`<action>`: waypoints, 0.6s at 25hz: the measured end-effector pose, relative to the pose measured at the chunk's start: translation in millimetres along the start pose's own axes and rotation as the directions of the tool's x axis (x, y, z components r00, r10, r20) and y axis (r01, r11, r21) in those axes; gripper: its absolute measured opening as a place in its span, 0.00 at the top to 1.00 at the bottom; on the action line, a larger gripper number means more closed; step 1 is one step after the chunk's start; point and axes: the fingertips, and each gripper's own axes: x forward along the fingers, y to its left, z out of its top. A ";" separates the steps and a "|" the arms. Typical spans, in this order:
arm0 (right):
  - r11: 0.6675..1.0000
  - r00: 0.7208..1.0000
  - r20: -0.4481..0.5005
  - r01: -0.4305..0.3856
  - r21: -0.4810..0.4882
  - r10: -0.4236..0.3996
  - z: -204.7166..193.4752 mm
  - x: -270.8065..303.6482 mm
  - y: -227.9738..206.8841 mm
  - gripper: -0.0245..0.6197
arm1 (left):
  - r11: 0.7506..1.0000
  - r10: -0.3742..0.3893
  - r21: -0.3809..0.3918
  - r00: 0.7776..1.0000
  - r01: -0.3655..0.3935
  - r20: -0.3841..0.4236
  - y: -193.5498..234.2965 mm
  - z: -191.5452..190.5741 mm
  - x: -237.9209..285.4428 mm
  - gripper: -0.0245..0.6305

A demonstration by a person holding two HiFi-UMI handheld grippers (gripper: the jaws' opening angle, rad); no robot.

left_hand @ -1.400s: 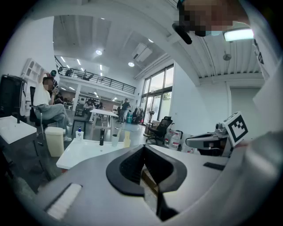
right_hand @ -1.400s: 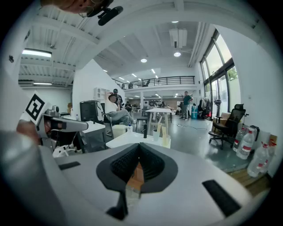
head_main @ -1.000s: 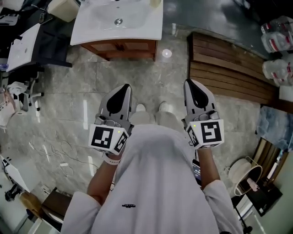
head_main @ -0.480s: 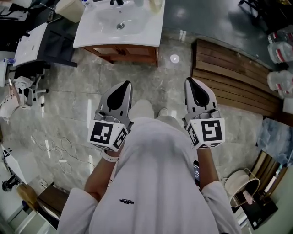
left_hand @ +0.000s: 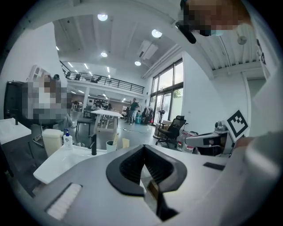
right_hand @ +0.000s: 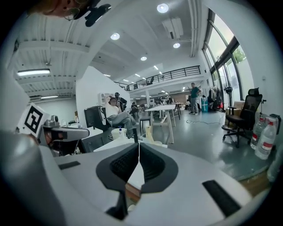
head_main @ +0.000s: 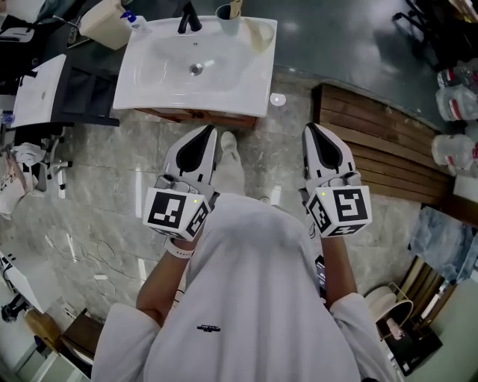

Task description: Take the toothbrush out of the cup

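While both claws sit pressed together and empty, the cup holding the toothbrush stands on the washbasin back rim, at 12 o'clock, well apart from the left gripper and right gripper. Advised: close in, spread one claw, pinch the handle above the rim, lift straight up.

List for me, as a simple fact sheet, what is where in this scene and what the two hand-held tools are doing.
place: tiled floor in front of a white sink
cup: on the sink's back rim, right of the faucet
toothbrush: seems to stand in the cup, untouched
left tool: shut, empty, held before the person's body, short of the sink
right tool: shut, empty, level with the left tool
task: not yet begun
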 end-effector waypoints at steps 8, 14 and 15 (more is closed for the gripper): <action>0.998 0.998 -0.013 0.056 -0.041 -0.056 60.7 126.5 -13.5 0.95 | 0.997 -0.070 -0.031 0.997 0.070 -0.013 98.5 47.8 94.3 0.96; 0.996 0.997 -0.020 0.072 -0.056 -0.073 83.7 189.7 -25.5 0.95 | 0.994 -0.110 -0.015 0.993 0.110 -0.030 136.8 69.2 154.7 0.96; 0.996 0.997 -0.023 0.070 -0.056 -0.072 84.8 195.5 -29.0 0.95 | 0.994 -0.112 -0.013 0.993 0.111 -0.031 138.1 72.2 162.1 0.96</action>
